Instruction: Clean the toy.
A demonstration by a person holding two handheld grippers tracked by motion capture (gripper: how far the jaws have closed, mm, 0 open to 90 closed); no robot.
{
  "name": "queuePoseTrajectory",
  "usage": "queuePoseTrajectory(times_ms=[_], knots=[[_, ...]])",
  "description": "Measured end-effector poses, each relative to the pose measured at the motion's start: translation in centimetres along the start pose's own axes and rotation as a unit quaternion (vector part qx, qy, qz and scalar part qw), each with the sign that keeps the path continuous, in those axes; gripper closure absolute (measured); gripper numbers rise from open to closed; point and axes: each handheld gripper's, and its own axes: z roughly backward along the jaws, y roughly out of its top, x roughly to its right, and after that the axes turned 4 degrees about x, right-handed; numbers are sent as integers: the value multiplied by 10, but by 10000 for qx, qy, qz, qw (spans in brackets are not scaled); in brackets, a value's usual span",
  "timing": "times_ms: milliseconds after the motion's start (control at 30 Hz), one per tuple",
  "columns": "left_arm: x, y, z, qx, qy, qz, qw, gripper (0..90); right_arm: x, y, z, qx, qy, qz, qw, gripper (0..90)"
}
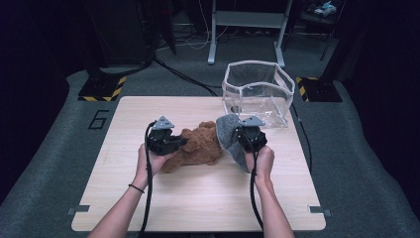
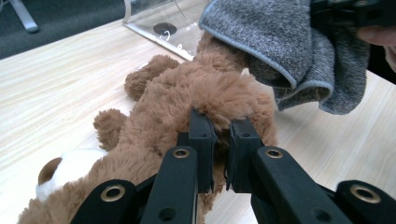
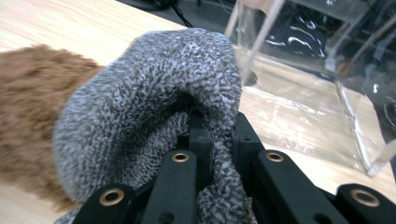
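A brown plush toy (image 1: 200, 145) lies in the middle of the wooden table (image 1: 148, 198). My left gripper (image 1: 171, 144) is shut on its fur, and in the left gripper view the jaws pinch a tuft of the brown plush toy (image 2: 187, 93) at my left gripper (image 2: 220, 140). A grey knitted cloth (image 1: 229, 136) hangs over the toy's right end. My right gripper (image 1: 243, 139) is shut on it. In the right gripper view the grey cloth (image 3: 149, 102) bulges up from my right gripper (image 3: 217, 126), with the brown plush toy (image 3: 32, 93) behind it at left.
A clear plastic bin (image 1: 257, 91) stands at the table's back right, just beyond the cloth. Cables trail from both grippers toward the table's front edge. Black stands with yellow-striped feet (image 1: 103, 88) sit on the floor behind the table.
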Motion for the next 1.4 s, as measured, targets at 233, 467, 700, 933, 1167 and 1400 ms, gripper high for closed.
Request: queuePoseTrajectory(times_ms=[233, 467, 700, 933, 1167, 1400], knots=[[-7, 15, -8, -214, -111, 181, 9995, 828, -33, -8, 25, 539, 648, 279, 9961, 826], [-5, 24, -15, -311, -40, 136, 9994, 827, -87, -11, 43, 827, 1286, 707, 9857, 826], [5, 24, -9, -226, 37, -129, 9997, 829, -86, -12, 54, 910, 1233, 648, 9861, 825], [10, 34, -8, -146, 17, -207, 9997, 830, -52, -26, 67, 949, 806, 202, 9920, 825], [19, 46, -3, -65, -15, -259, 9996, 830, -24, -34, 77, 989, 510, -80, 9938, 825], [25, 64, 7, 119, -122, -223, 9996, 830, -13, -34, 86, 1071, 337, -208, 9935, 825]])
